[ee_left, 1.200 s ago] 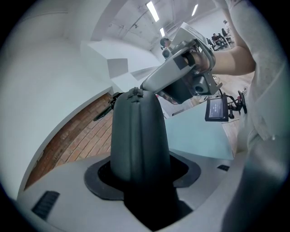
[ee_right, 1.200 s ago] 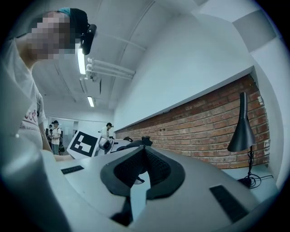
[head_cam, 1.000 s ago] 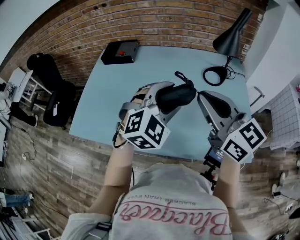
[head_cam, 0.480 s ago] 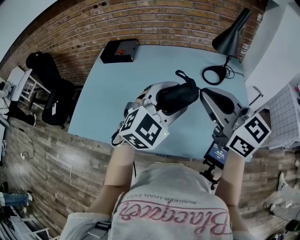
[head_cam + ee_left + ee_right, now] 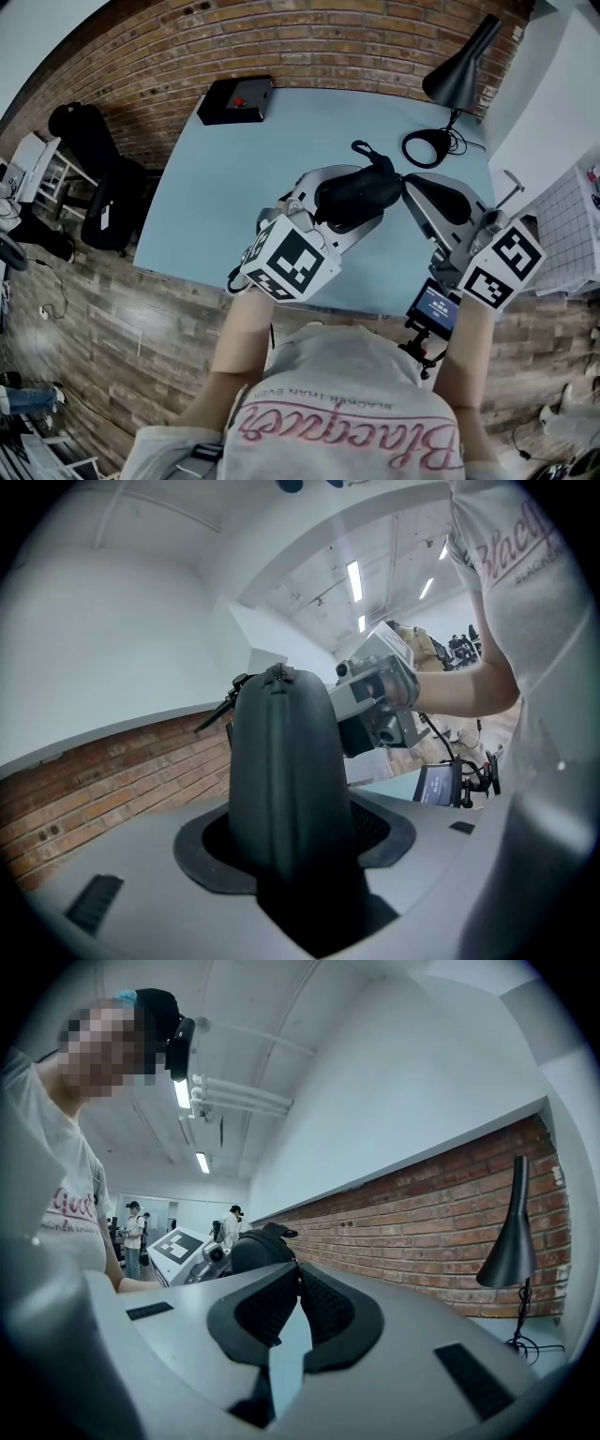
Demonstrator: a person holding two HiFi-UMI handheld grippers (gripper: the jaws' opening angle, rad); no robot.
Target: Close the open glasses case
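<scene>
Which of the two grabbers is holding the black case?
The left gripper: its jaws squeeze the black glasses case. The right gripper beside it has its jaws pressed together with nothing between them.

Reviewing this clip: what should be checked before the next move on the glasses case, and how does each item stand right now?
1. Left gripper shut on the glasses case: ok.
2. Case halves together along the zipper seam: ok, in the left gripper view.
3. Zipper run fully round: cannot tell.
4. Right gripper jaws together, tip beside the case's end: ok.
5. Right gripper pinching any part of the case: cannot tell.
</scene>
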